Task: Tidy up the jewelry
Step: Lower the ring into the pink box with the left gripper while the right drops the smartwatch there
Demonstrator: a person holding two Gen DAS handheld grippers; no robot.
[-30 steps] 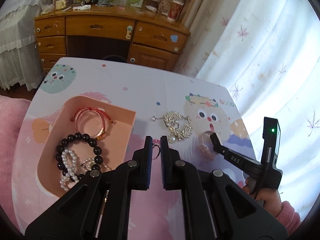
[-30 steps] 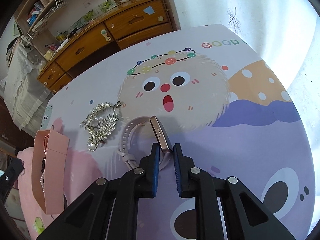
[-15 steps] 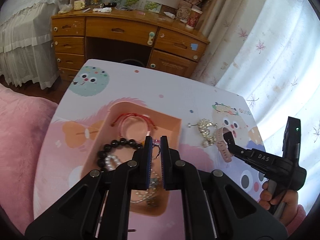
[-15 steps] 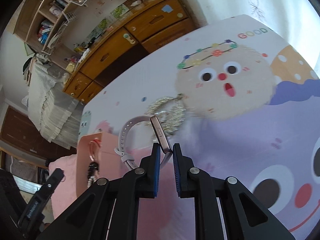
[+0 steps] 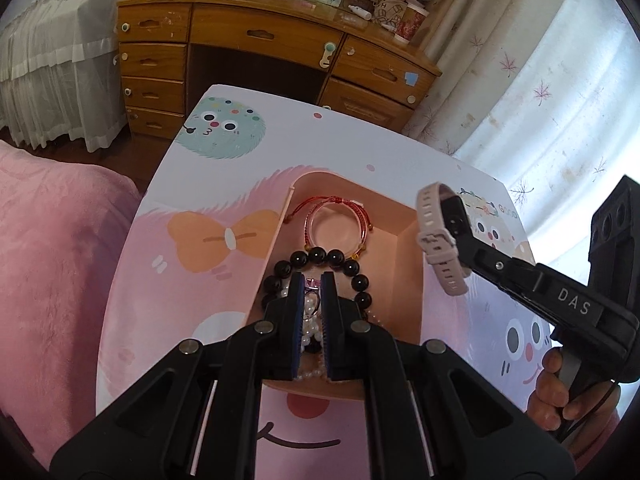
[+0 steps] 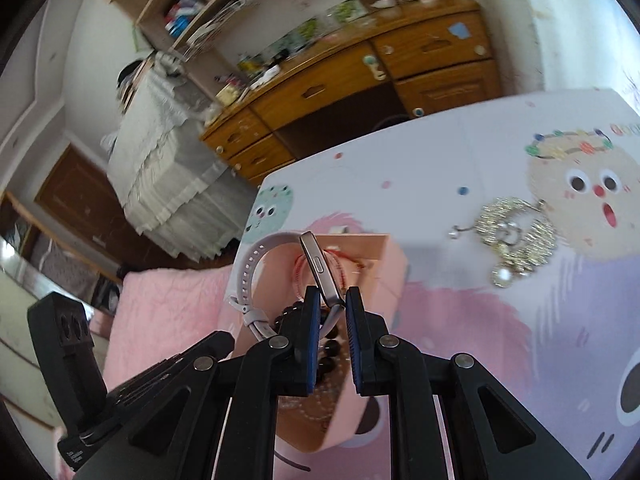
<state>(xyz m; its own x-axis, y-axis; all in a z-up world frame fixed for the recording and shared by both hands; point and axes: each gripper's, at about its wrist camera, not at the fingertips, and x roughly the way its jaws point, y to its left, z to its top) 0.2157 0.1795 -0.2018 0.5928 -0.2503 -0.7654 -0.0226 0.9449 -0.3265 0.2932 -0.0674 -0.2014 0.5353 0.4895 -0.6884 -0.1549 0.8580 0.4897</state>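
Note:
My left gripper [image 5: 311, 288] is shut on a small ring with a pink stone [image 5: 312, 293] and hovers over the pink box [image 5: 409, 280]. Inside the box lie a black bead bracelet [image 5: 320, 257], a red cord bracelet [image 5: 337, 222] and a pearl bracelet [image 5: 309, 330]. My right gripper [image 6: 333, 304] is shut on a pale pink smartwatch [image 6: 320, 268], held in the air above the box's [image 6: 384, 264] right edge. In the left wrist view the watch [image 5: 434, 236] hangs at the right gripper's [image 5: 460, 236] tips. A glittery gold brooch [image 6: 516, 232] lies on the table.
The low table [image 6: 440, 152] has a cartoon-print cover. A pink blanket [image 5: 52, 264] lies to its left. A wooden desk with drawers [image 5: 260, 52] stands behind, a curtain [image 5: 540, 80] at the right. A hand [image 5: 560, 396] grips the right tool.
Both grippers have moved left across the table to the box. The right one has lifted the watch off the table and carried it there; the left still holds the ring.

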